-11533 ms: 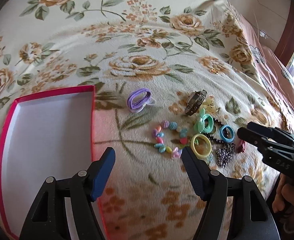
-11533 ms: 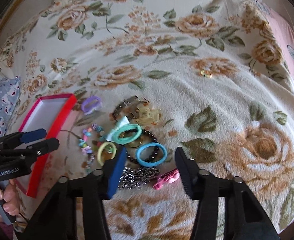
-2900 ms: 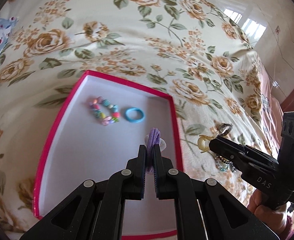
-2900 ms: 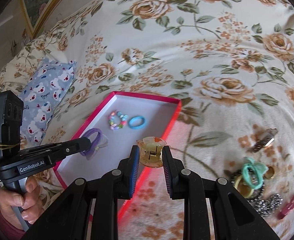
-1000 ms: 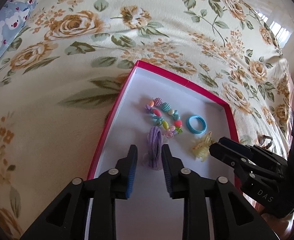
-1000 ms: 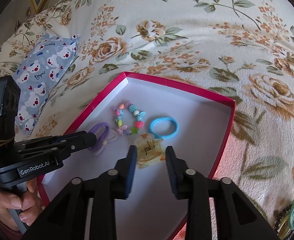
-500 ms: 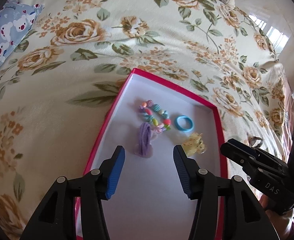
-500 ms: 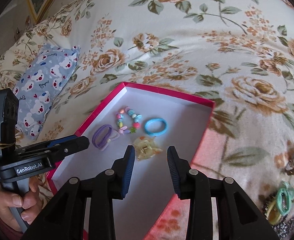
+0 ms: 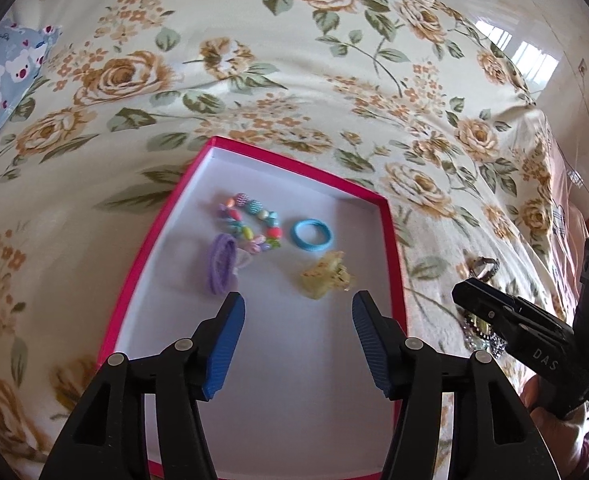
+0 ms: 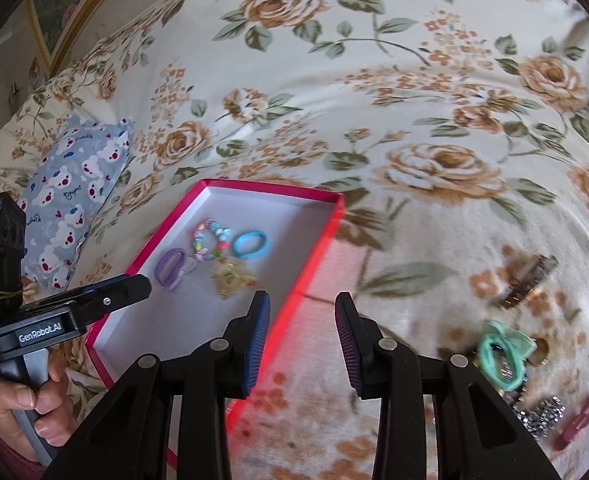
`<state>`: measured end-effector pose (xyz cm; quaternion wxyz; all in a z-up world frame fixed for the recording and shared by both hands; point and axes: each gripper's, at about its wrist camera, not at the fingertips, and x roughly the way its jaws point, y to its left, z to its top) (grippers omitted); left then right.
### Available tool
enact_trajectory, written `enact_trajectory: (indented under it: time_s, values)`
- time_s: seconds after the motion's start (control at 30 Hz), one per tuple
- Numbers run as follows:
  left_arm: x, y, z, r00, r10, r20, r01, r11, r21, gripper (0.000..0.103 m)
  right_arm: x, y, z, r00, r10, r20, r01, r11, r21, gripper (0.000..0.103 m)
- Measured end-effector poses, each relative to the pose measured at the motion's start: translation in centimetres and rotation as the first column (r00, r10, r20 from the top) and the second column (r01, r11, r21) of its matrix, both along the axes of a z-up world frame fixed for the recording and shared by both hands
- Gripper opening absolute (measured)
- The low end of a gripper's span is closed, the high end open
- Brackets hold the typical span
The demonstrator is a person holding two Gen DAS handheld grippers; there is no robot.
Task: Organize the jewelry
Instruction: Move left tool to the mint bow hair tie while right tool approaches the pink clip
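The red-rimmed box lies open on the floral bedspread; its white floor holds four items, grouped toward the far end. The beaded bracelet lies farthest in; the blue hair tie lies just to its right, apart from it; the purple hair tie lies to the near left of the bracelet, close against its beads; the pale yellow hair claw lies on the near side of the blue tie, beside it.

The left gripper hangs above the near half of the box; its jaws are opening, nothing lies between the blue pads, and the purple hair tie rests on the box floor just beyond the left pad. A hand grips its handle at the left edge of the right wrist view.

The right gripper hangs over the right wall of the box and the bedspread beside it; its jaws stand parted with nothing between them; the hair claw lies on the box floor to the far left of its tips, clear of both pads.

The remaining jewelry lies on the bedspread well to the right of the box: a watch farthest; a teal hair tie nearer; a dark metallic chain and a red clip nearest; that view is blurred, so finer detail cannot be told. A blue patterned pillow lies to the far left of the box.
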<state>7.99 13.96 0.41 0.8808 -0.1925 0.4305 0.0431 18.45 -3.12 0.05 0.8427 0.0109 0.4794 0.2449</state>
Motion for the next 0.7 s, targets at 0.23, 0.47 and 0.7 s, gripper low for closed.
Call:
enact_trajectory:
  time_s: [0.23, 0.47, 0.7]
  values:
    - [0.9, -1.8, 0.2, 0.999, -0.043, -0.002, 0.043, 0.999, -0.004, 0.056, -0.5, -3.5, 0.2, 0.998, -0.063, 0.003, 0.063, 0.998, 0.000, 0.036]
    - [2.3, -5.6, 0.5, 0.991, -0.132, 0.001, 0.132, 0.991, 0.001, 0.057, -1.5, -7.9, 0.7, 0.990, -0.139, 0.009, 0.139, 0.990, -0.017, 0.036]
    - [4.4, -9.9, 0.1, 0.972, -0.233, -0.011, 0.233, 0.972, 0.005, 0.057, -3.1, -13.1, 1.8, 0.973, -0.228, 0.029, 0.229, 0.973, -0.038, 0.036]
